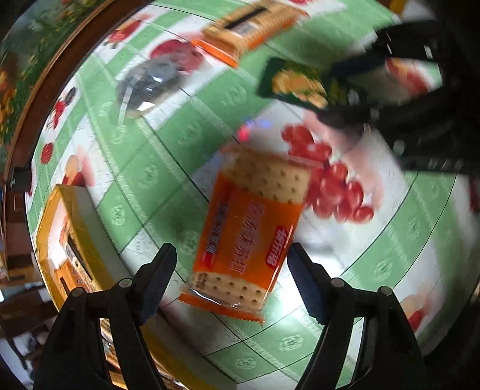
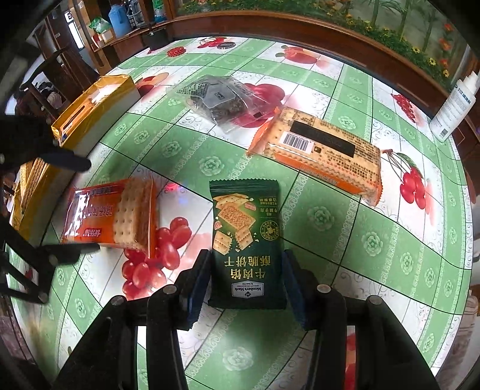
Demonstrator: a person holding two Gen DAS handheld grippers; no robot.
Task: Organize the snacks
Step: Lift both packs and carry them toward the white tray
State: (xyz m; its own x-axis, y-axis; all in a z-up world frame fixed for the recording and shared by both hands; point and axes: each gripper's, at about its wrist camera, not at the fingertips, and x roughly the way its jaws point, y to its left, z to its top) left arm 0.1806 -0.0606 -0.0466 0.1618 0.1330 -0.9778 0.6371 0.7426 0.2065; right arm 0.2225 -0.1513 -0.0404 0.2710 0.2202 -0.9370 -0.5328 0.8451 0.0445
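Note:
An orange cracker pack (image 1: pixel 249 228) lies on the green fruit-print tablecloth (image 1: pixel 168 180). My left gripper (image 1: pixel 231 282) is open, its jaws either side of the pack's near end. The pack also shows in the right wrist view (image 2: pixel 114 216), with the left gripper (image 2: pixel 90 207) around it. My right gripper (image 2: pixel 246 282) is shut on a dark green cracker packet (image 2: pixel 247 243); it also shows in the left wrist view (image 1: pixel 297 84). A yellow box (image 2: pixel 90 111) stands at the table's left edge.
A second, longer orange cracker pack (image 2: pixel 321 150) and a clear bag of dark snacks (image 2: pixel 222 99) lie further back. A white bottle (image 2: pixel 456 108) stands at the right rim. The wooden table edge (image 2: pixel 300 27) curves behind.

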